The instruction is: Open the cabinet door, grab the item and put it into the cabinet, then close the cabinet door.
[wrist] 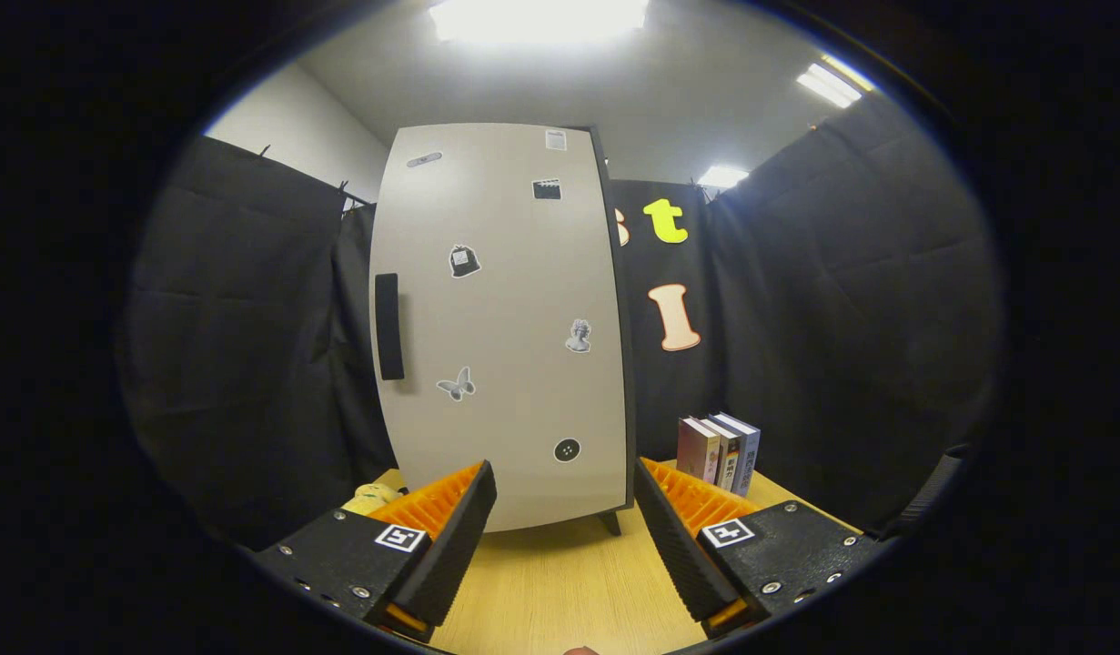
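Cabinet (505, 318) upright on bench (569, 582), long axis vertical, door (514, 364) closed facing tool (564, 496). Handle (388, 326) vertical at cabinet's left edge. Tool fingers apart, empty. Books (719, 450) upright right of cabinet.

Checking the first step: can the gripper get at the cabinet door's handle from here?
Probably yes. The gripper is open, its fingers empty, and nothing stands between them and the handle on the closed door ahead.

Black cloth walls (851, 300) hang on all sides of the booth, with a white room wall (291, 127) rising above them. Bright ceiling light panels (537, 16) glow overhead on a pale ceiling. A light wooden table (569, 582) fills the foreground.
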{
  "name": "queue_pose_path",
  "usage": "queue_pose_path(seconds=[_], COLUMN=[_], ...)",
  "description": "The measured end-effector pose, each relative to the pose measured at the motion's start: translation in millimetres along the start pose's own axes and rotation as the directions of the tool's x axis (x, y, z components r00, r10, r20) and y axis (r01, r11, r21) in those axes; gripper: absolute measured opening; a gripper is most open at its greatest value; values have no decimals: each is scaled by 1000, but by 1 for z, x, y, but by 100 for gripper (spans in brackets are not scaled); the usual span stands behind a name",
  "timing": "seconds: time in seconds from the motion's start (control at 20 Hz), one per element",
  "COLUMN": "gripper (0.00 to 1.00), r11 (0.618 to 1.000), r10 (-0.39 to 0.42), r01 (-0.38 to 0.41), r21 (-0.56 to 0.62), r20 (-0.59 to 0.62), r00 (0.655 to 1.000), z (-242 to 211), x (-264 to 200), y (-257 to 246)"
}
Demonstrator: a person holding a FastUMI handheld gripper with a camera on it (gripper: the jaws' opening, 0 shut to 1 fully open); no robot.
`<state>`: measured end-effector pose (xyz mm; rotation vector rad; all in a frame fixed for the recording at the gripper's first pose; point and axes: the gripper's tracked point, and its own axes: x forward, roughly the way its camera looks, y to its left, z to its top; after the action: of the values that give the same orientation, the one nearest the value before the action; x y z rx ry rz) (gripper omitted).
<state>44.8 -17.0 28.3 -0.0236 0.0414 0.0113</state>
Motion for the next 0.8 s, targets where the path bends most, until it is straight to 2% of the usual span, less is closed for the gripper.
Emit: queue_pose_path(seconds=[0.8], gripper=[94], r11=[999], r10=[35], r01=[-34], r21=[-28], r20=[21], r00=[999], z=[-4], x=[9], y=[11])
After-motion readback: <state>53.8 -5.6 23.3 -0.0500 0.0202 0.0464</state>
